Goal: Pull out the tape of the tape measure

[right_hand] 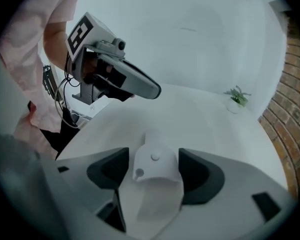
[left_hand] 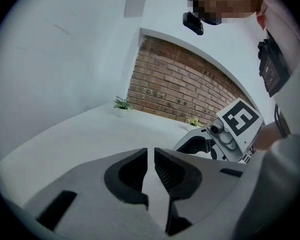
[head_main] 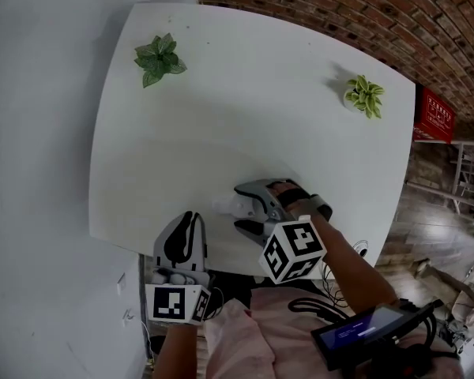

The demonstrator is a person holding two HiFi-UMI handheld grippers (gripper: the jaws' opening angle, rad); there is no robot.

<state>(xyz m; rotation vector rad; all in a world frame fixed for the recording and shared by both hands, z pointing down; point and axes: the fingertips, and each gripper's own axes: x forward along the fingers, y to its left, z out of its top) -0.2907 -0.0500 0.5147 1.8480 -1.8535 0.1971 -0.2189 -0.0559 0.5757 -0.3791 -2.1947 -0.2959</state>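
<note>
A small white tape measure (head_main: 227, 205) lies near the front edge of the white table (head_main: 245, 101). My right gripper (head_main: 241, 208) reaches in from the right with its jaws wide on either side of it. In the right gripper view the case (right_hand: 155, 166) fills the space between the dark pads (right_hand: 107, 170), so the right gripper (right_hand: 154, 159) looks shut on it. No tape shows outside the case. My left gripper (head_main: 189, 218) hovers at the table's front edge, left of the case. Its jaws (left_hand: 150, 151) stand a narrow slit apart with nothing between them.
Two small potted plants stand at the back of the table, one at the left (head_main: 159, 59) and one at the right (head_main: 364, 95). A brick wall (head_main: 363, 14) runs behind, with a red sign (head_main: 434, 115) at the right. A screen device (head_main: 371, 330) hangs at the person's waist.
</note>
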